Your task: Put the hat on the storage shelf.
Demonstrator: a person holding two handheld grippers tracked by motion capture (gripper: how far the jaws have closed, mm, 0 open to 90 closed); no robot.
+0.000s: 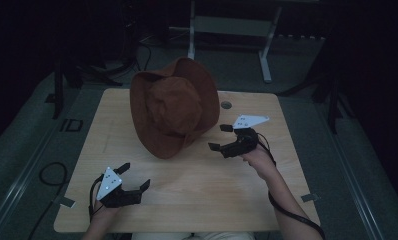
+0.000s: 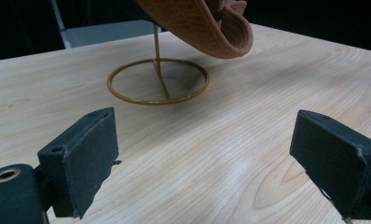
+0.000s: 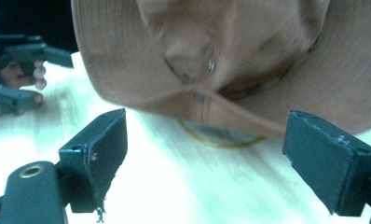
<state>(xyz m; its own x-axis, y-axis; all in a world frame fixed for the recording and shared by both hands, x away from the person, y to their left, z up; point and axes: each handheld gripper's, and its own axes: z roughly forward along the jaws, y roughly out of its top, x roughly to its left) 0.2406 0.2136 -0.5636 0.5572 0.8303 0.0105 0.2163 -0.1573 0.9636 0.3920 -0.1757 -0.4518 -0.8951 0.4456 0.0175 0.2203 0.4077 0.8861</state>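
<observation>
On the table (image 1: pixel 197 185), both grippers' fingers gape beside the unlabelled brown hat (image 1: pixel 173 107).

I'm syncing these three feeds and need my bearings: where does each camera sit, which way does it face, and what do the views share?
High view: above the person's side, looking forward and down on the wooden table; both forearms, left gripper and right gripper show.
Left gripper view: rides the left gripper, low over the table, facing the wire hat stand and the brim above it.
Right gripper view: rides the right gripper, facing the brown hat; the other hand shows at far left.
Shared: hat, stand ring and tabletop in both gripper views.
</observation>
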